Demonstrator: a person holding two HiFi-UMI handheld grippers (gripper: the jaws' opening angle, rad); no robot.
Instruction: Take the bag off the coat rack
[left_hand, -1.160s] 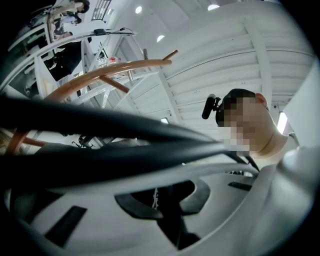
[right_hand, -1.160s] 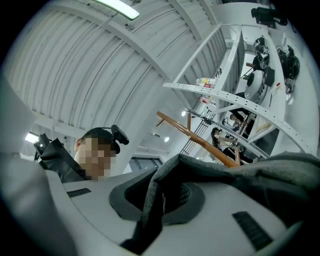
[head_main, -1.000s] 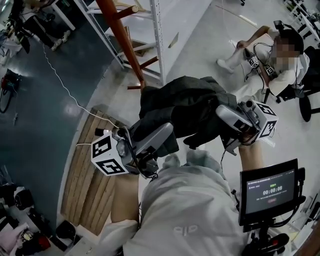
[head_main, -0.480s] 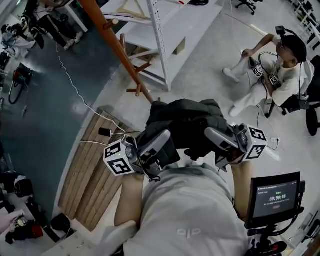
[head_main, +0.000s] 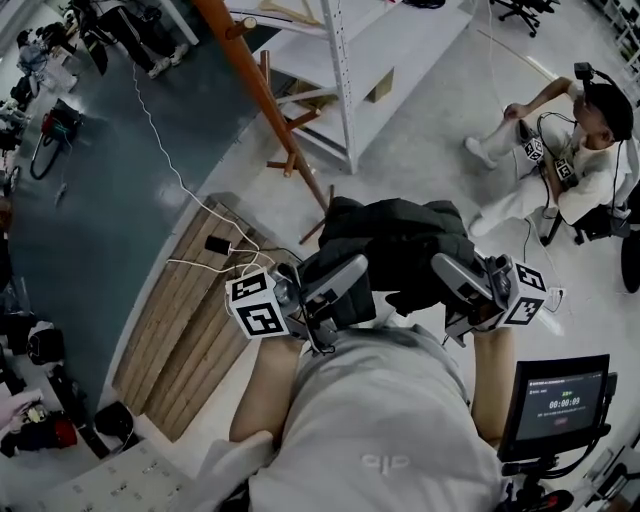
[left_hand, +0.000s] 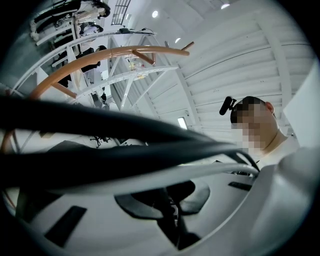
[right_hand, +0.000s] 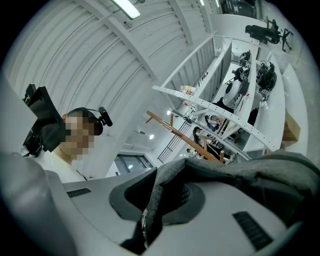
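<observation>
Bag (head_main: 395, 240), dark and slumped.

Head view: it hangs across the person's chest, spanning side to side between the two tools. The left tool (head_main: 352, 270) has its left end, the right tool (head_main: 447, 266) its right end. The coat rack (head_main: 262, 95), an orange pole with pegs, stands forward and to the left, apart from the bag. No strap looks hooked on a peg. The left tool is the nearer to the rack.

Left gripper view: the tool (left_hand: 167, 202) is clamped on a dark strap, and more straps arc across above. The rack (left_hand: 100, 54) is beyond.

Right gripper view: the tool (right_hand: 150, 205) is pinched shut on a fold of grey bag fabric (right_hand: 210, 167). The rack (right_hand: 175, 129) is far off.

Judgement: the bag is free, so any further carry goes back and right, away from the pole.
</observation>
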